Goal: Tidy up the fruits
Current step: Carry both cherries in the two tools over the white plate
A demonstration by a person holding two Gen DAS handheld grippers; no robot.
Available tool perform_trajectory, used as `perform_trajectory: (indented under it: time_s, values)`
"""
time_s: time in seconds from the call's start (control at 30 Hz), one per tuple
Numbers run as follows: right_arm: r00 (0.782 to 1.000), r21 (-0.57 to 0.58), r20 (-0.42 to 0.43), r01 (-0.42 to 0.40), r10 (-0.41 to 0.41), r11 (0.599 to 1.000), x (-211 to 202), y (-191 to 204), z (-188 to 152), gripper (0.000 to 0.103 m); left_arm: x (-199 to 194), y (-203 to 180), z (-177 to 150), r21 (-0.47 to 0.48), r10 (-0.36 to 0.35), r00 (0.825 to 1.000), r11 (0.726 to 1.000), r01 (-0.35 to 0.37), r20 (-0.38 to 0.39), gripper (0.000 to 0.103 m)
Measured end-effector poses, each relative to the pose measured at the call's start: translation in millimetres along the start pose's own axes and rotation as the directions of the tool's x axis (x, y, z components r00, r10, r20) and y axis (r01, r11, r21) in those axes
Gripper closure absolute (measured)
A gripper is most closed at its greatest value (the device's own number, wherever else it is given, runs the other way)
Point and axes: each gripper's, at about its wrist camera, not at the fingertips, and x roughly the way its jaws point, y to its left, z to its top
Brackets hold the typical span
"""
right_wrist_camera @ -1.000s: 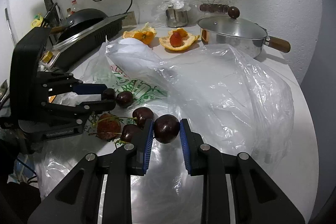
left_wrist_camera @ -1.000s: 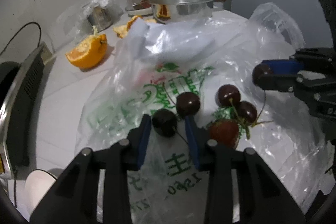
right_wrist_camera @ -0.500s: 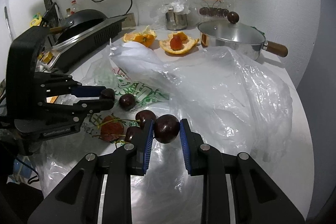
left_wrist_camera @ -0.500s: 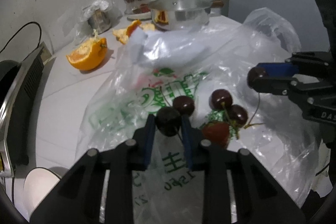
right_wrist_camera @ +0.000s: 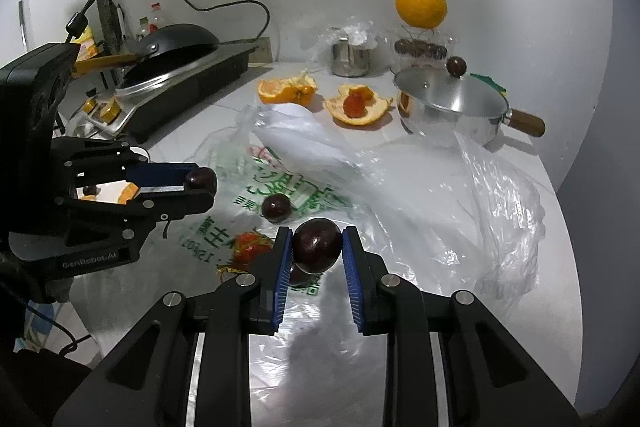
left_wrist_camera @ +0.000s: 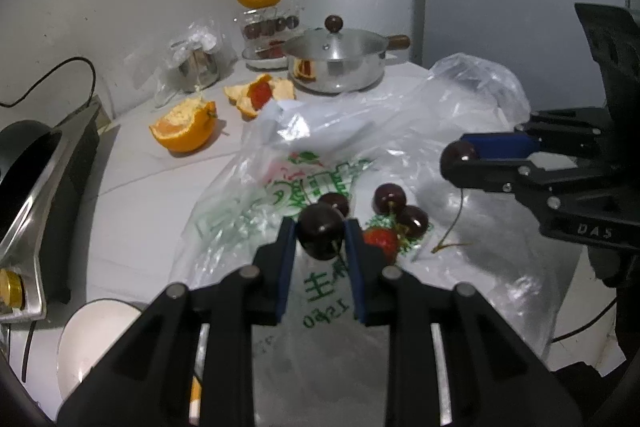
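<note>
A cluttered white counter (right_wrist_camera: 540, 227) holds two grippers above a crumpled plastic bag (left_wrist_camera: 400, 147) printed in green. The left gripper (left_wrist_camera: 320, 239) has its blue pads pressed narrow against a dark cherry (left_wrist_camera: 320, 230) lifted over the bag; the right gripper (right_wrist_camera: 316, 247) likewise clamps a second cherry (right_wrist_camera: 317, 244), its thin stem trailing down in the left wrist view. On the bag lie three loose cherries (left_wrist_camera: 389, 199) and one strawberry (left_wrist_camera: 380, 241) with green leaves, clustered just beyond the left gripper's tips. Behind the bag sit one torn orange piece (left_wrist_camera: 184, 127) and one open orange peel (right_wrist_camera: 357, 105) cupping something red. At the back, by the wall, a lidded steel pot (right_wrist_camera: 452, 103) with a wooden handle stands beside a clear container (left_wrist_camera: 268, 31) that holds a row of dark cherries, with one whole orange (right_wrist_camera: 421, 5) perched on top. A steel cup (right_wrist_camera: 350, 57) draped in plastic film stands to its left. A black pan (right_wrist_camera: 176, 41) rests on a cooktop (right_wrist_camera: 180, 87) at the counter's left, a cable running up the wall. A white bowl (left_wrist_camera: 96, 343) sits near the left gripper's base.
</note>
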Motion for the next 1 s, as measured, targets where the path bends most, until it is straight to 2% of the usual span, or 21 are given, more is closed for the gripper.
perform_trajectory:
  time_s: [0.23,0.53,1.0]
  values:
    - [1.000,-0.030,0.014,-0.003,0.003,1.000,-11,19,6,0.076,-28,4,-6,-0.026,-0.005,0.999,1.000,0.006,0.040,0.078]
    - [1.000,-0.070,0.025,-0.015,0.017,0.997,-18,48,12,0.076,-57,15,-27,-0.060,0.001,0.998,0.998,0.003,0.056,0.078]
    - [0.998,-0.122,0.010,-0.058,0.059,0.991,-10,97,20,0.076,-97,46,-67,-0.134,0.068,0.994,0.989,-0.057,0.080,0.078]
